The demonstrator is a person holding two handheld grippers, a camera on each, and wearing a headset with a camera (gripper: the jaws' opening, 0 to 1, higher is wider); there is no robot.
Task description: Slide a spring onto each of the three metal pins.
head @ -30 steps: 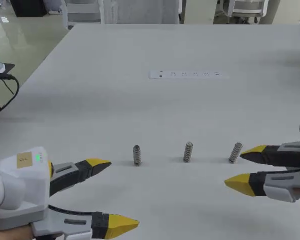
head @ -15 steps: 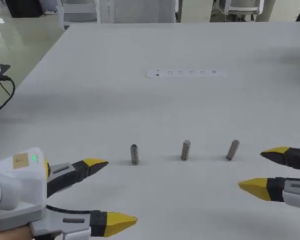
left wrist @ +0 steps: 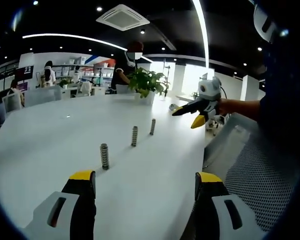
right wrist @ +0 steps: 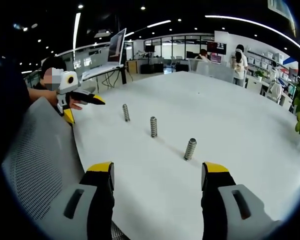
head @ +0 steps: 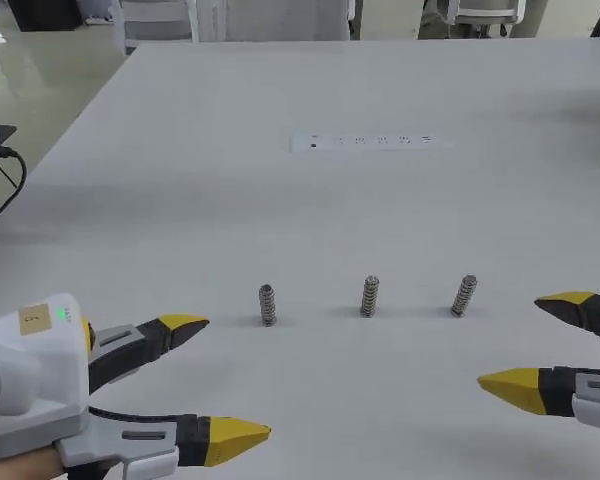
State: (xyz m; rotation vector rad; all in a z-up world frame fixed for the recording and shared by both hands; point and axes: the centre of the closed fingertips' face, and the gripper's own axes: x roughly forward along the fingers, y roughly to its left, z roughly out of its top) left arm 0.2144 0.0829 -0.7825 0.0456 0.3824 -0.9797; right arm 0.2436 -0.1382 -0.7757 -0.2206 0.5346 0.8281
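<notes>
Three short metal pins stand in a row on the white table, each with a spring around it: the left spring [head: 267,304], the middle spring [head: 369,296] and the right spring [head: 464,295]. My left gripper [head: 197,378] hovers open at the near left, short of the left spring [left wrist: 104,156]. My right gripper [head: 540,342] is open at the near right, a little apart from the right spring [right wrist: 190,148], which leans slightly. Nothing sits between either pair of yellow-tipped fingers. Each gripper view also catches the other gripper: the right gripper [left wrist: 190,116] and the left gripper [right wrist: 79,107].
A white power strip [head: 368,141] lies flat further back on the table [head: 280,210]. A black cable [head: 5,170] hangs off the left edge. Chairs and office desks stand beyond the far edge. A mesh chair back [right wrist: 35,160] is close to the near edge.
My right gripper has drawn back to the right, away from the right spring, and its jaws stand wider apart. The left gripper has barely moved. The head camera shifted slightly.
</notes>
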